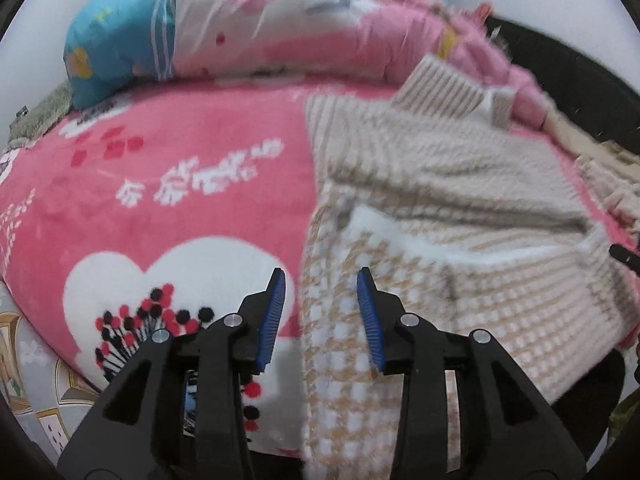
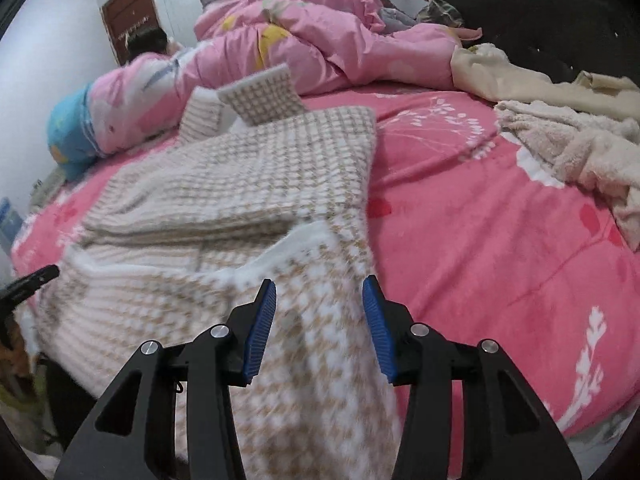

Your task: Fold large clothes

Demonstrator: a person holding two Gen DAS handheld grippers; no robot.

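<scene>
A beige-and-white checked sweater lay spread on a pink blanket covering a bed, its near hem hanging over the near edge and a sleeve doubled back across its middle. The left gripper stood part-way open above the sweater's left edge, its blue pads apart and pressing on nothing. The right gripper was likewise part-way open over the garment's near right corner, cloth showing between its pads but not clamped.

White marks woven into the blanket to the left of the sweater resembled writing, but blur left them unreadable. A white heart with red and black dots lay near the left gripper, partly hidden behind its black fingers. No brand or label could be read on the sweater.

At the far side a crumpled pink quilt was piled, with a blue pillow at its left end. The sweater's ribbed cuff stood up against the quilt. Cream fleece clothes lay heaped at the right, cut off by the picture's edge, with a dark headboard behind them. A brown door showed in the far wall, its upper part bearing pale marks too small to make out. The tip of the other gripper poked in at the left edge of the right wrist view. Much of the left wrist view was smeared by blur.
</scene>
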